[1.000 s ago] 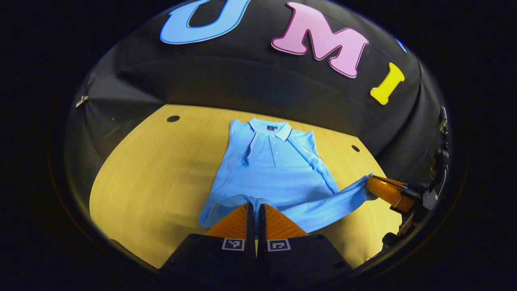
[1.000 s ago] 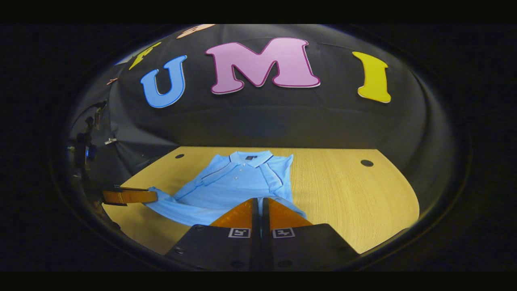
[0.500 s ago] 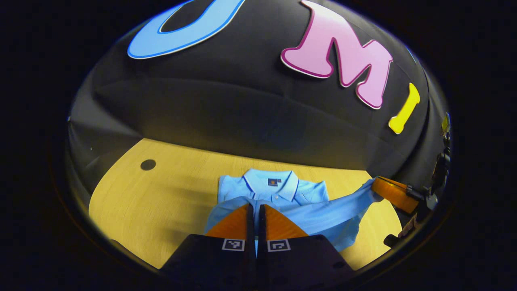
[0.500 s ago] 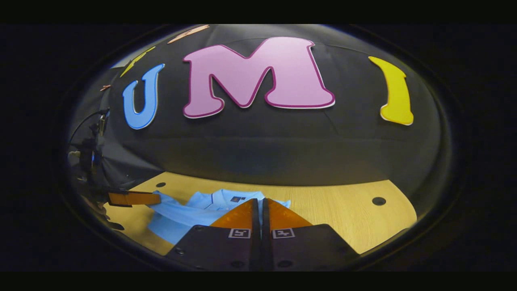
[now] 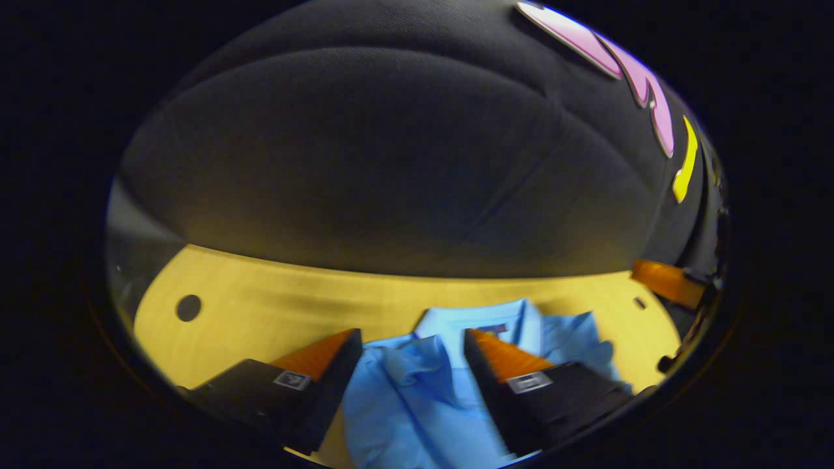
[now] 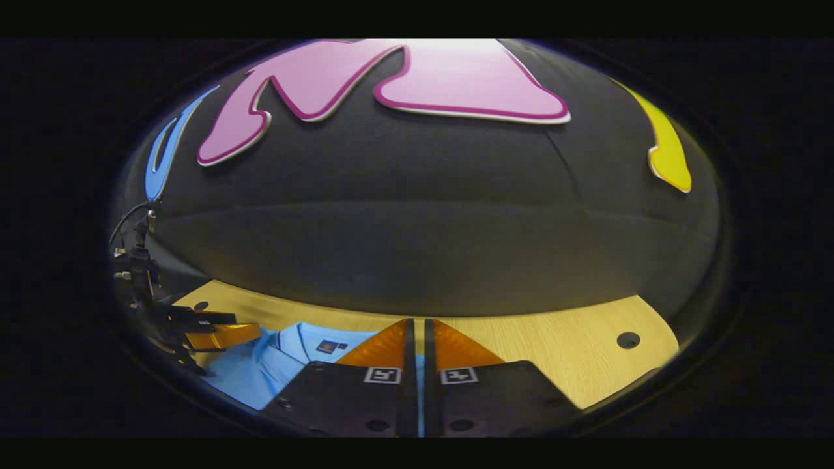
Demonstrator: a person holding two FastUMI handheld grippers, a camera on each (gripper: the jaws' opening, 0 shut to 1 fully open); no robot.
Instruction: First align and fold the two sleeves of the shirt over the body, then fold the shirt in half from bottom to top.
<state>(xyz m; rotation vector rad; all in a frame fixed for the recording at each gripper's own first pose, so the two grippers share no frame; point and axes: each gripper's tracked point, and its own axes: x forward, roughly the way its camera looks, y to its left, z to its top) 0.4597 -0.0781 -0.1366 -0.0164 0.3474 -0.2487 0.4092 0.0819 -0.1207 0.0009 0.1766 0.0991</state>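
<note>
Shirt (image 5: 417,397) lay on the wooden table (image 5: 273,306), collar (image 5: 482,319) toward the booth wall, with a doubled layer of blue cloth carried up to just below the collar. In the left gripper view the left gripper (image 5: 412,348) stood released, its two fingers well apart, straddling the rumpled top layer near the collar; the cloth lay slack between them, touched by neither as far as could be seen. Judged: the hem corner on that side had been let go so it would rest beside the collar and square the half-fold. In the right gripper view the right gripper (image 6: 416,335) was clenched, fingers nearly touching, a thin strip of blue showing in the slit between them lower down, so it looked clamped on the shirt's edge to the right of the collar. Judged: it held on so that its side would not slip while being lined up with the shoulder. The same gripper also appeared at the far right of the left gripper view, beyond the collar. Sleeves could not be told apart under the folded cloth; they seemed already tucked in. Task judged near its end, the bottom-to-top fold laid, one release left. Risk noted: the bunched ridge below the collar might set as a crease unless smoothed.
</note>
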